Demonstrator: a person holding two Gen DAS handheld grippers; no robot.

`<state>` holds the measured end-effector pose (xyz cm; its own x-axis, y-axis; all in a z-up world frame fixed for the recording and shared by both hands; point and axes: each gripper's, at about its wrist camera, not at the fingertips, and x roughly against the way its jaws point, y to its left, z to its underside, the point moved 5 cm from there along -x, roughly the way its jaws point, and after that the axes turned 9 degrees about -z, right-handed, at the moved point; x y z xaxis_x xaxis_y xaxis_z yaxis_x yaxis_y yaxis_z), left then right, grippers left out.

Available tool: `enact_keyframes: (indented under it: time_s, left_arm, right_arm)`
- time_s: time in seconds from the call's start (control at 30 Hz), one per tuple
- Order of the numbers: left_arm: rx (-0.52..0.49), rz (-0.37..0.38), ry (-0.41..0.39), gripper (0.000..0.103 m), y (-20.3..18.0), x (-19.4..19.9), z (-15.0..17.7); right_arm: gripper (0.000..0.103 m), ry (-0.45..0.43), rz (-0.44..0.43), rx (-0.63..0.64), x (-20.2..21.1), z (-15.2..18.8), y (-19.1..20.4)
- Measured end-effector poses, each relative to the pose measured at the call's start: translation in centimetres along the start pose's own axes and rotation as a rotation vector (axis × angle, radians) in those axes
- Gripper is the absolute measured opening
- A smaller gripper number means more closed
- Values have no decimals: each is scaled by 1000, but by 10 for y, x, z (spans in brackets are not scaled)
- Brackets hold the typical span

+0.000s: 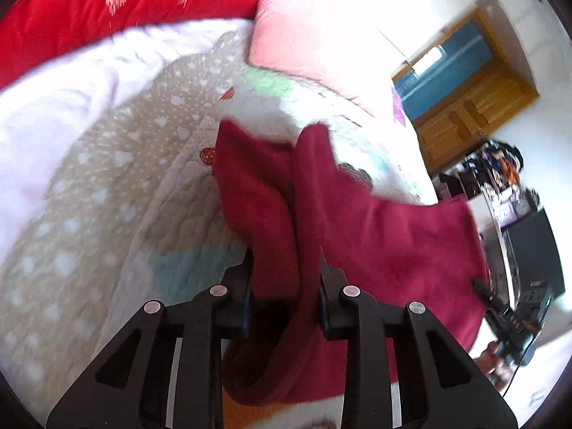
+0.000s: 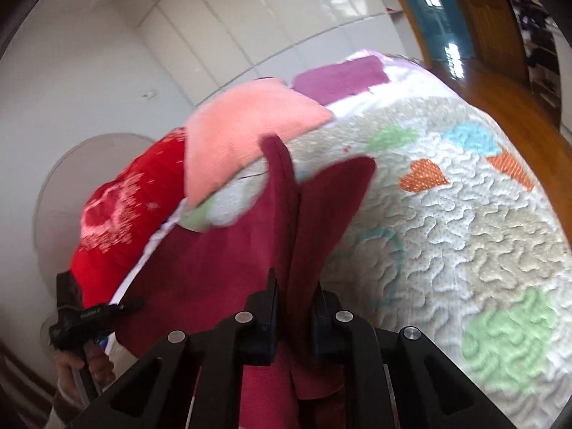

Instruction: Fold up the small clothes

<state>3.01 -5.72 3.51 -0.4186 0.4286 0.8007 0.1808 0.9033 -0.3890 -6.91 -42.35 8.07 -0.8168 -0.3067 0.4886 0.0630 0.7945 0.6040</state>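
A dark red small garment (image 1: 386,236) hangs in the air above the bed, stretched between both grippers. My left gripper (image 1: 286,279) is shut on one edge of it, with cloth bunched between the fingers. My right gripper (image 2: 295,296) is shut on the other edge of the same garment (image 2: 214,261). In the left wrist view the right gripper (image 1: 482,287) shows at the cloth's far right corner. In the right wrist view the left gripper (image 2: 134,304) shows at the cloth's lower left corner.
A quilted bedspread (image 2: 447,214) with coloured hearts lies below. A pink pillow (image 2: 243,132), a red patterned pillow (image 2: 121,214) and a white blanket (image 1: 64,107) lie at the head. A wooden door (image 1: 464,107) and cluttered shelf (image 1: 500,171) stand beyond the bed.
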Motion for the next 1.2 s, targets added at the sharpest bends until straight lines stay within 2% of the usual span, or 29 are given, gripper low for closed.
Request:
enact_keyframes:
  time_s: [0.13,0.2,0.23,0.3,0.33,0.37,0.4,0.47,0.5,0.6,0.7,0.83,0.97,1.1,1.13,1.2]
  left_arm:
    - [-40,-11,13,25,5,28,42]
    - [-35,-71,40,25,13,22,65]
    - [-26,-84,50,26,15,18,70]
    - [7,-123,41,26,21,15,79]
    - [15,-133,31,27,23,16,82]
    - [25,-136,22,29,24,17,84]
    - [28,-139,15,30,24,20,85]
    - [28,-164,-4,35,28,26,88]
    - [37,-165,-11,35,31,29,90]
    - [65,-173,-28,44,38,37,98]
    - [36,-198,-41,47,39,38,101]
    - [11,-211,-61,47,38,43,104]
    - [-20,-230,-74,48,37,41,107]
    - [-10,-216,-63,48,40,37,109]
    - [-6,-210,-60,48,41,36,109]
    - [2,-208,-59,55,45,33,108]
  right_arm:
    - [13,41,-29,-20,40,26,15]
    - [13,78,-11,-27,50,51,10]
    - [13,109,18,-49,49,63,2]
    - [21,173,133,-85,46,85,-20]
    - [24,178,201,-78,49,87,-26]
    - [25,144,286,-53,58,84,-28]
    - [26,109,308,-39,64,78,-23]
    - [36,30,226,-40,74,66,0]
    - [47,23,154,-45,70,64,16]
    - [48,101,-12,14,33,71,73]
    - [48,170,-83,124,-19,86,134]
    - [48,257,-163,127,-91,93,188]
    - [48,346,-120,142,-158,99,218]
    - [46,424,-41,203,-208,102,216]
    - [29,439,-21,222,-219,106,215]
    - [15,452,7,239,-229,108,208]
